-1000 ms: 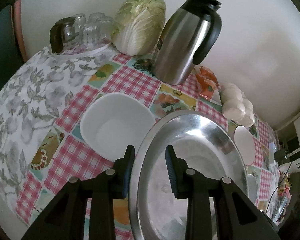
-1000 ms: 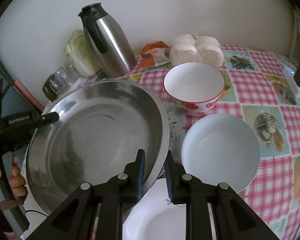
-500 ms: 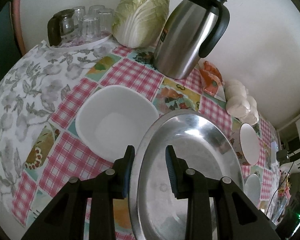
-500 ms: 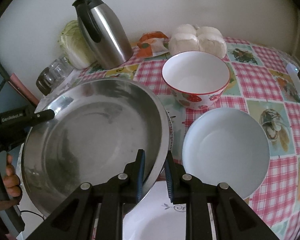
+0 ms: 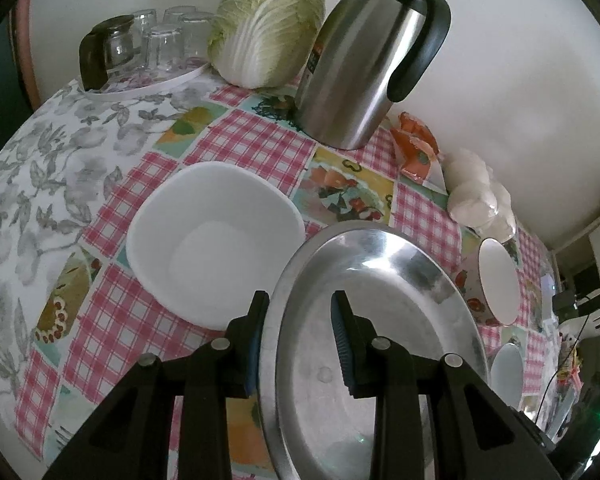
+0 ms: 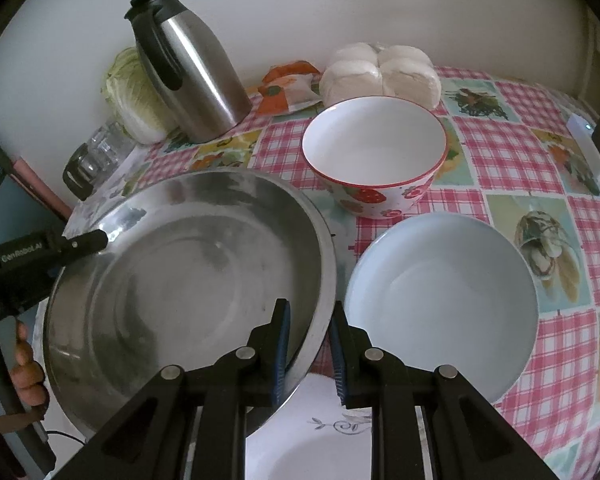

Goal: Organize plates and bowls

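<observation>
We hold one steel basin between us, tilted above the checked tablecloth. Our right gripper is clamped on the basin's near-right rim, one pad inside and one outside. Our left gripper straddles the opposite rim with its jaws closed on it; its far pad stands inside the basin.

Only the right wrist view shows the left gripper's black finger touching the basin's far-left rim, the person's hand on that handle, and a decorated white plate under the basin's near edge. It also shows two bowls right of the basin: a pale blue bowl just beside it and a strawberry-patterned bowl behind that.

Only the left wrist view shows clearly a squarish white bowl on the basin's other side, near it.

Behind the basin we count one steel jug, one napa cabbage, one bag of buns, and a tray of glasses.
</observation>
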Demonstrator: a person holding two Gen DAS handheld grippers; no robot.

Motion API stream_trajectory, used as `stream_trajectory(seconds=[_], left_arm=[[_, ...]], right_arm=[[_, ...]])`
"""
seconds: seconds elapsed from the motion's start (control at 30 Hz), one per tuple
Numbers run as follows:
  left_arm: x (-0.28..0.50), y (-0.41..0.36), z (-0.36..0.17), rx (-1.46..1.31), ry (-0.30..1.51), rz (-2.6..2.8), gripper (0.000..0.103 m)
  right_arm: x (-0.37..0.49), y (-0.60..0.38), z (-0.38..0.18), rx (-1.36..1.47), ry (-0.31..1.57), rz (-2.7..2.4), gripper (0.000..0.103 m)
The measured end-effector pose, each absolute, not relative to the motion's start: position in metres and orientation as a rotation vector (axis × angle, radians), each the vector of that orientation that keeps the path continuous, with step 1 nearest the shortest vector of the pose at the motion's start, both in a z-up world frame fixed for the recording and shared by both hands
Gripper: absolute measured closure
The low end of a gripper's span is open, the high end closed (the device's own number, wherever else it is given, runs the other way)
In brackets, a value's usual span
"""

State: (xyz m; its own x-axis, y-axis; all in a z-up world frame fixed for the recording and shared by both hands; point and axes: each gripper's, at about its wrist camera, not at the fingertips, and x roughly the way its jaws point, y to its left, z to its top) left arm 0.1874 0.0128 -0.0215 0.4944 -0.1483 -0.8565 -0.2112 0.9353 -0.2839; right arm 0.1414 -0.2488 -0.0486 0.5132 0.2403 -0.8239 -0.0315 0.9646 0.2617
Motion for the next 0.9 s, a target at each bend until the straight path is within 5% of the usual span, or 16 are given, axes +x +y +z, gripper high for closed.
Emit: stream_trajectory(seconds=[0.53, 0.9], left_arm=[[0.1885, 0.0117, -0.0254, -0.344, 1.077, 0.053, 0.054], [0.1854, 0.0062, -0.0243, -0.289, 1.146, 0.081, 0.053]], right_arm=[[0.1415, -0.2442, -0.0467, 0.172, 1.025, 0.139, 0.081], [0.1400, -0.2461, -0.0448, 0.181, 1.056, 0.136, 0.080]])
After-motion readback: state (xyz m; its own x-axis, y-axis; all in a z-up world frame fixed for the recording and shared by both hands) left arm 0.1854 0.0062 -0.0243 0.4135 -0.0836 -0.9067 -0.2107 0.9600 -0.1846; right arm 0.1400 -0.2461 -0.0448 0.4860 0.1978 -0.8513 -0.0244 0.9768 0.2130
